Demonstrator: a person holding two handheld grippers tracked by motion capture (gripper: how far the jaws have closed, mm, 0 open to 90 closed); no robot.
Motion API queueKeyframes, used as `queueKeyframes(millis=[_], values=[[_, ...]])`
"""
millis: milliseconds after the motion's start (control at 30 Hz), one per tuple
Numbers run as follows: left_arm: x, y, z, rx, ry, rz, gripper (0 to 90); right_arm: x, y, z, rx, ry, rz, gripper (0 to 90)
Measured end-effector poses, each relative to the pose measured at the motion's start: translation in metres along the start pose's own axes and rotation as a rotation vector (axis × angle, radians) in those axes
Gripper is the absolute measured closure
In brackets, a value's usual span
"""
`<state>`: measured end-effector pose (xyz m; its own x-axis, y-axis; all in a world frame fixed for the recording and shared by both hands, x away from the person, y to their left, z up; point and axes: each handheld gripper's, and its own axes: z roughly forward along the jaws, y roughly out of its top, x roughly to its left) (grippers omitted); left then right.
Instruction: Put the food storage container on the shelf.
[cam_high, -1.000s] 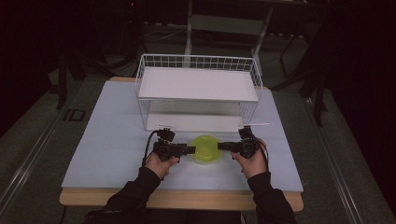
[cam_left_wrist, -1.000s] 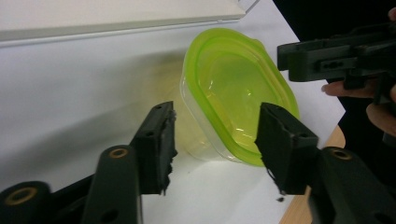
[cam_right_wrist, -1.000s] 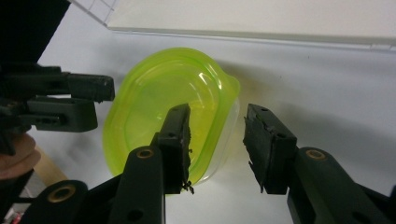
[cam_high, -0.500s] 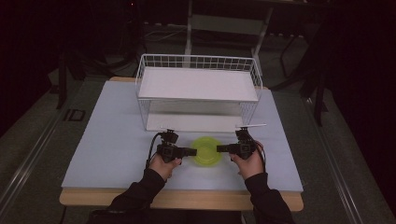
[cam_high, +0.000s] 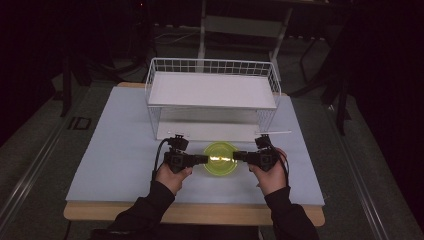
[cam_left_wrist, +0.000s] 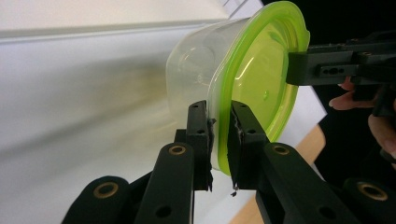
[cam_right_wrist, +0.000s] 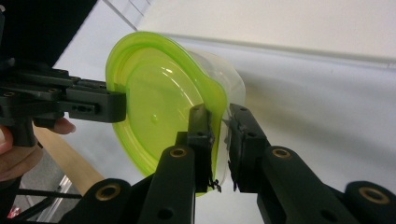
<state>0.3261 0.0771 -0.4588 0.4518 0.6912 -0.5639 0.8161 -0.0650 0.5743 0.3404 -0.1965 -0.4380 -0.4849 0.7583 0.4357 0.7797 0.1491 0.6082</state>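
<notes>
Low in the frame, left tool (cam_high: 202, 159) and right tool (cam_high: 239, 156) point inward at each other, jaws clamped nearly closed.

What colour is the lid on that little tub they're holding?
The lid is bright yellow-green, on a clear tub. The left gripper view shows it best.

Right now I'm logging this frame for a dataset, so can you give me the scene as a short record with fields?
surface: white table
object: clear container with green lid
left gripper: shut on lid rim
right gripper: shut on opposite rim
container location: in front of the rack
behind: white wire rack, shelves bare
</notes>
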Motion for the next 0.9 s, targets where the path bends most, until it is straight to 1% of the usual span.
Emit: queueKeyframes(millis=[33,100,233,367,533,633,667,767,833,900], values=[[-0.006,0.003,-0.008,-0.009,0.006,0.014,81.2,0.004,0.002,-0.004,-0.003,0.000,-0.009,80.2],[-0.011,0.006,-0.014,-0.018,0.007,0.018,81.2,0.008,0.005,-0.009,-0.017,-0.002,-0.020,80.2],[-0.019,0.013,-0.028,-0.037,-0.002,0.025,81.3,0.021,0.013,-0.021,-0.036,0.001,-0.043,80.3],[-0.027,0.021,-0.042,-0.063,-0.006,0.045,81.3,0.033,0.023,-0.034,-0.069,0.005,-0.071,80.4],[-0.038,0.034,-0.058,-0.092,0.000,0.064,81.3,0.045,0.036,-0.046,-0.103,0.002,-0.096,80.4],[-0.039,0.036,-0.061,-0.098,-0.001,0.066,81.4,0.048,0.041,-0.049,-0.113,0.008,-0.096,80.4],[-0.044,0.044,-0.069,-0.119,0.004,0.073,81.4,0.052,0.048,-0.053,-0.123,0.008,-0.103,80.4],[-0.046,0.052,-0.075,-0.139,0.004,0.076,81.4,0.056,0.057,-0.057,-0.138,0.005,-0.111,80.3],[-0.047,0.058,-0.079,-0.153,-0.005,0.072,81.4,0.058,0.064,-0.060,-0.147,0.009,-0.109,80.3],[-0.048,0.064,-0.083,-0.169,-0.004,0.078,81.5,0.061,0.071,-0.062,-0.158,0.011,-0.110,80.4]])
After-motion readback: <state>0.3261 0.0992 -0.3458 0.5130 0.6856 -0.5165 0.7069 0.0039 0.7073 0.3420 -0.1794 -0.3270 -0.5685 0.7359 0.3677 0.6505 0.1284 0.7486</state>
